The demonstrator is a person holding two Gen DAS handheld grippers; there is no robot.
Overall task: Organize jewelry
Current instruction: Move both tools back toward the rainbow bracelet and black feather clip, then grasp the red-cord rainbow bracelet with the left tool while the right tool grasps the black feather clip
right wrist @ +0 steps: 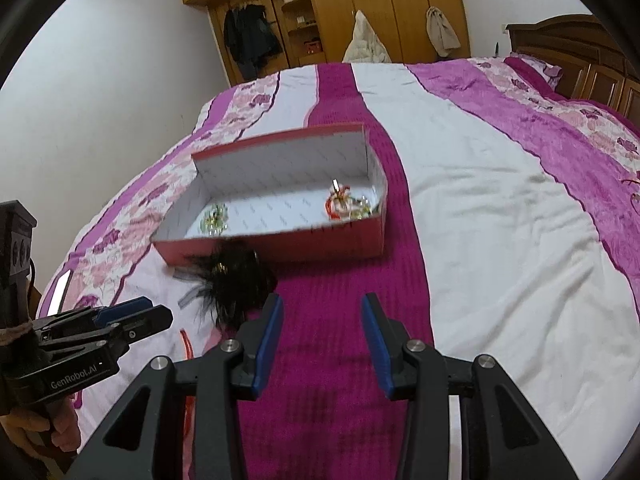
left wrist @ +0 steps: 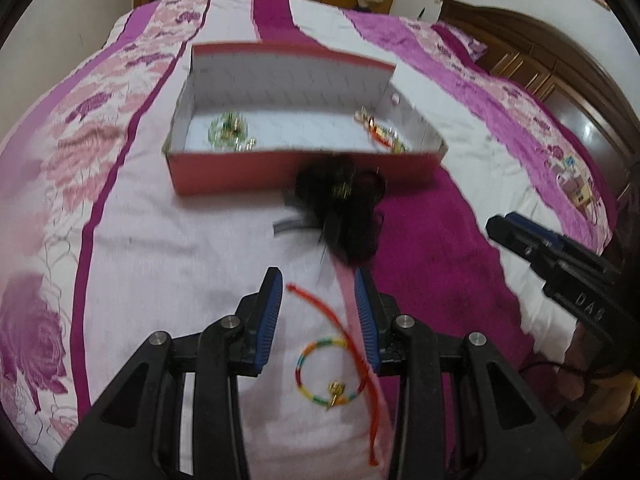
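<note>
Your left gripper (left wrist: 318, 280) hangs over the bed (left wrist: 160, 240) with its jaws released and nothing between them; the multicoloured bead bracelet (left wrist: 330, 372) lies on the bedspread directly below them, with one red cord (left wrist: 340, 320) curving across it. One black feathered hairpiece (left wrist: 344, 212) lies just beyond the jaw tips, touching the near wall of the one red box (left wrist: 304, 168). Your right gripper (right wrist: 322, 308) is released too, empty, over the magenta stripe, right of the hairpiece. Inside the box sit two clusters: a green-and-gold piece (left wrist: 228, 130) at left, a red-and-gold tangle (left wrist: 384, 132) at right. Both are too blurred to count single pieces.
</note>
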